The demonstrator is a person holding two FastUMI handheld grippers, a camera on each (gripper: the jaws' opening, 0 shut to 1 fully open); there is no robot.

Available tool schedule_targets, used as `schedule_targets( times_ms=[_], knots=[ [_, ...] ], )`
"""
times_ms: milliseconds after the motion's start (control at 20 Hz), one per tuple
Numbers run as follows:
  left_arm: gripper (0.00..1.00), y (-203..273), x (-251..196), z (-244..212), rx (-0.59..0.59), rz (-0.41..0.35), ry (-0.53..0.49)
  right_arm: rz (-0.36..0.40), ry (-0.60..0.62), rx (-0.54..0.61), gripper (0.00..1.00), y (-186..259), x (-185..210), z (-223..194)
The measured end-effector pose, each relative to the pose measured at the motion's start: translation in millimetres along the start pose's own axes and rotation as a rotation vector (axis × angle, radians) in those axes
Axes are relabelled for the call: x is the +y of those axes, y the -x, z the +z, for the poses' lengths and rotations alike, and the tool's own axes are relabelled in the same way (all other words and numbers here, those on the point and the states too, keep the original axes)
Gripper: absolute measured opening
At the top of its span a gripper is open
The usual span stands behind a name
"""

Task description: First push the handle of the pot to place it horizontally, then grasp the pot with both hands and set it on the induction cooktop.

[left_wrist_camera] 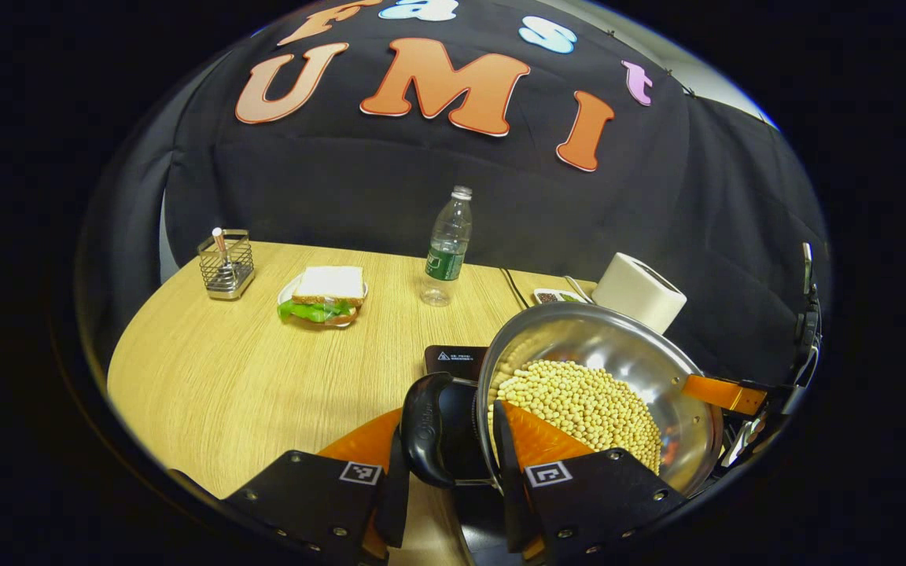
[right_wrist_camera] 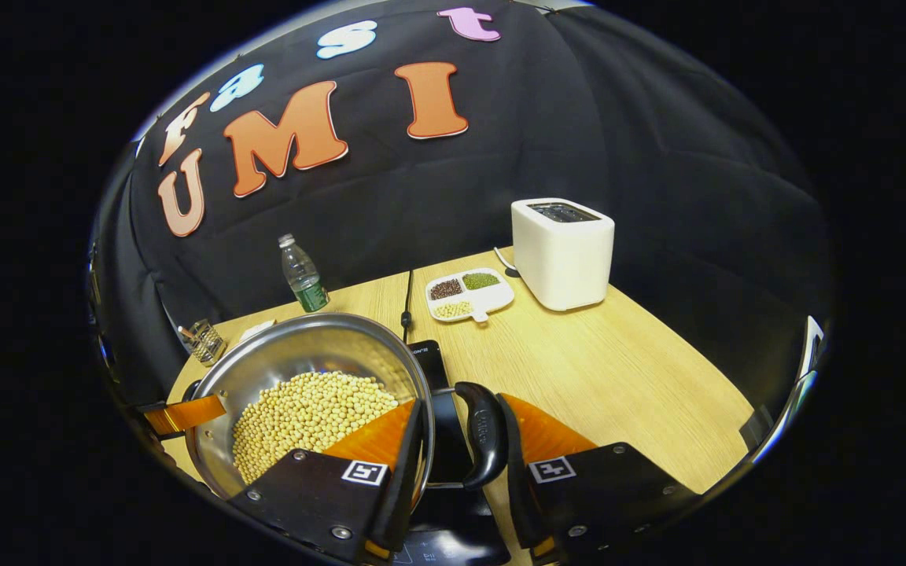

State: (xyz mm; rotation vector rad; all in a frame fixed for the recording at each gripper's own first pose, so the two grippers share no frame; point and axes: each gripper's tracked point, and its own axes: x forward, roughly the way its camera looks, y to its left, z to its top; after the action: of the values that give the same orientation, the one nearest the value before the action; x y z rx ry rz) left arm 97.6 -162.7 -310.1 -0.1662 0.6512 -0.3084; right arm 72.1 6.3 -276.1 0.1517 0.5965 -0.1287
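While both grippers grip its handles, the pot (left_wrist_camera: pixel 602 377) sits tilted over the induction cooktop (left_wrist_camera: pixel 453 360), a dark slab seen beneath and behind it; whether the pot's base touches the slab cannot be told.

Item 1, pot: steel, round, holding a heap of pale beans (left_wrist_camera: pixel 587 405) gathered toward one side of the bowl. It carries 2 black loop handles on opposite sides.

Item 2, left gripper (left_wrist_camera: pixel 445 464): its 2 fingers are pinched across 1 black handle (left_wrist_camera: pixel 429 428) and the pot's rim, 1 finger outside the loop, the other inside the bowl against the wall just beside the beans.

Item 3, right gripper (right_wrist_camera: pixel 461 456): its fingers likewise clamp the opposite handle (right_wrist_camera: pixel 483 444) and rim, 1 finger inside the bowl at the edge of the beans, 1 outside the loop. In the left gripper view this gripper's orange finger reaches the pot's far rim.

Item 4, table (right_wrist_camera: pixel 618 377): light wood, bearing all else.

Item 5, toaster (right_wrist_camera: pixel 563 251): white, behind the pot, well apart from it.

Item 6, divided dish (right_wrist_camera: pixel 469 295): white, 3 compartments of dark, green and pale grains, between the pot and the toaster.

Item 7, water bottle (left_wrist_camera: pixel 447 248): clear, upright, green label, behind the pot.

Item 8, sandwich (left_wrist_camera: pixel 325 295): white bread with green leaf, on a small plate, well apart from the pot.

Item 9, wire holder (left_wrist_camera: pixel 226 263): metal mesh, 1 utensil standing in it, beyond the sandwich from the pot.
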Motion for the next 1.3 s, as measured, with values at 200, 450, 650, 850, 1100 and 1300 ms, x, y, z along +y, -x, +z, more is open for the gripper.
schedule_targets(
  times_ms=[200,450,650,850,1100,1300],
  knots=[
    [0.51,-5,0,-4,0.018,0.004,0.005,-0.004,0.004,0.024,0.52,-5,0,-6],
    [0.51,-9,0,-4,0.023,0.006,0.011,-0.005,0.001,0.043,0.51,-8,1,-10],
    [0.51,-6,1,-3,0.006,0.000,0.021,0.002,0.004,0.042,0.52,-11,0,-10],
    [0.52,-6,2,0,-0.019,-0.009,0.041,0.013,0.009,0.025,0.57,-9,-2,-8],
    [0.55,-3,1,2,-0.034,-0.009,0.040,0.058,-0.046,0.042,0.78,-8,5,-9],
    [0.59,9,9,21,-0.095,0.032,-0.039,0.012,-0.024,0.024,0.94,-5,-4,-6]
  ],
)
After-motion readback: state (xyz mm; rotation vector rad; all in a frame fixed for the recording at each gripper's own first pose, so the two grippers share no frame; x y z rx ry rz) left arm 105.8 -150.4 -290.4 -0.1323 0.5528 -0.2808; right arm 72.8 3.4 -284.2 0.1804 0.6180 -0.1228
